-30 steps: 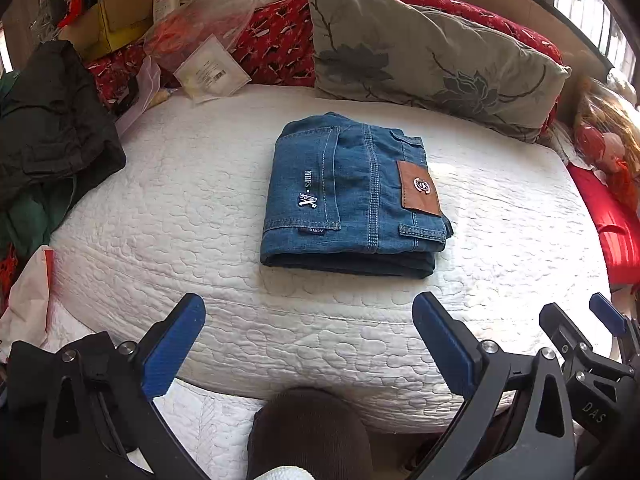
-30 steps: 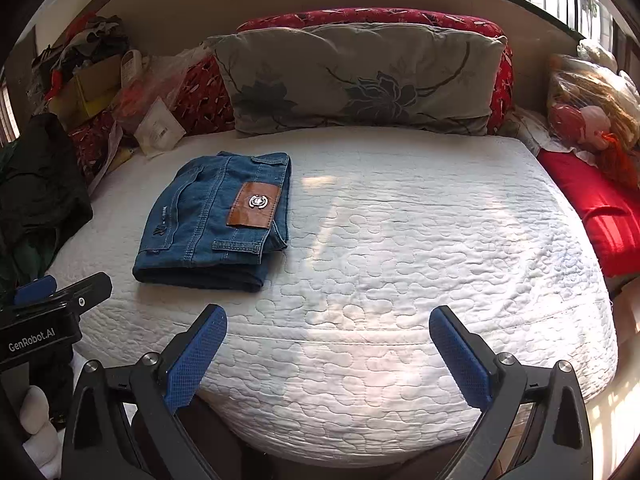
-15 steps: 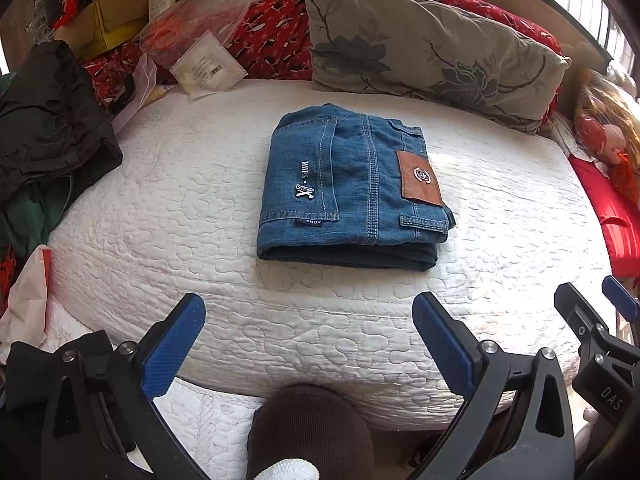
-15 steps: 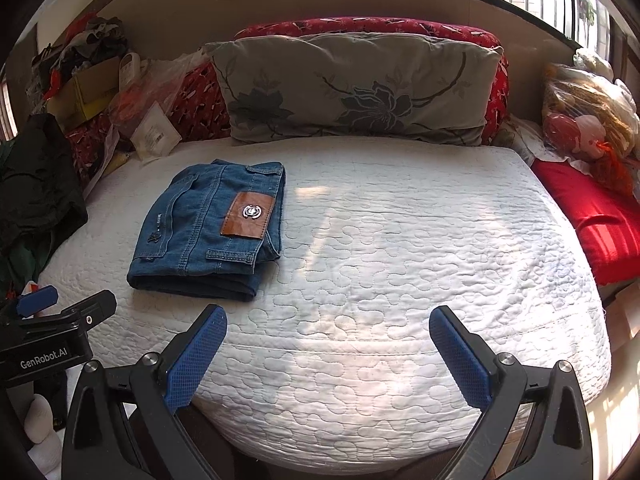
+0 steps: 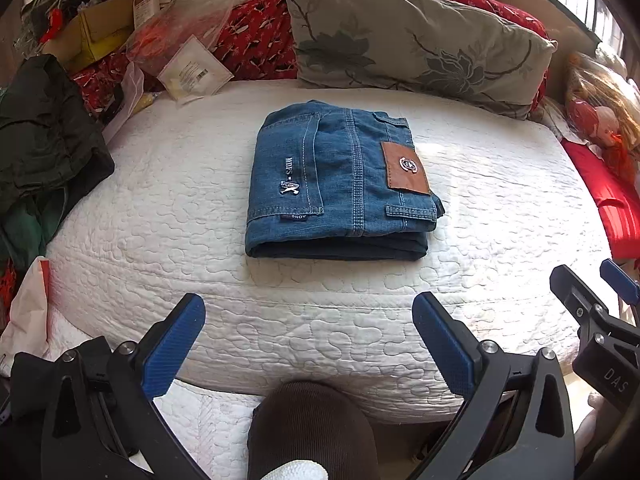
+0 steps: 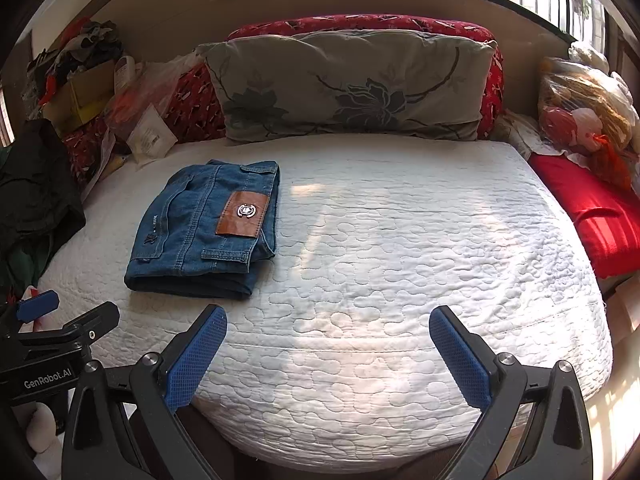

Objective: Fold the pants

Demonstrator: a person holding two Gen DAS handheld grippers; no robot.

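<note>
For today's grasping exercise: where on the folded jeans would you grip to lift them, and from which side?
Grip the folded jeans at the thick near folded edge, approaching low from the front with the left gripper, open and facing it. That closed fold probably holds all layers together.

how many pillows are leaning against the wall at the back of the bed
2: a grey floral pillow in front, and a red patterned pillow behind it, mostly covered, its top and ends showing. More could be hidden under the clutter on the left.

The left gripper (image 5: pixel 308 332) has its jaws spread wide, gripping nothing; the right gripper (image 6: pixel 328 344) likewise. Both are level, side by side.
</note>
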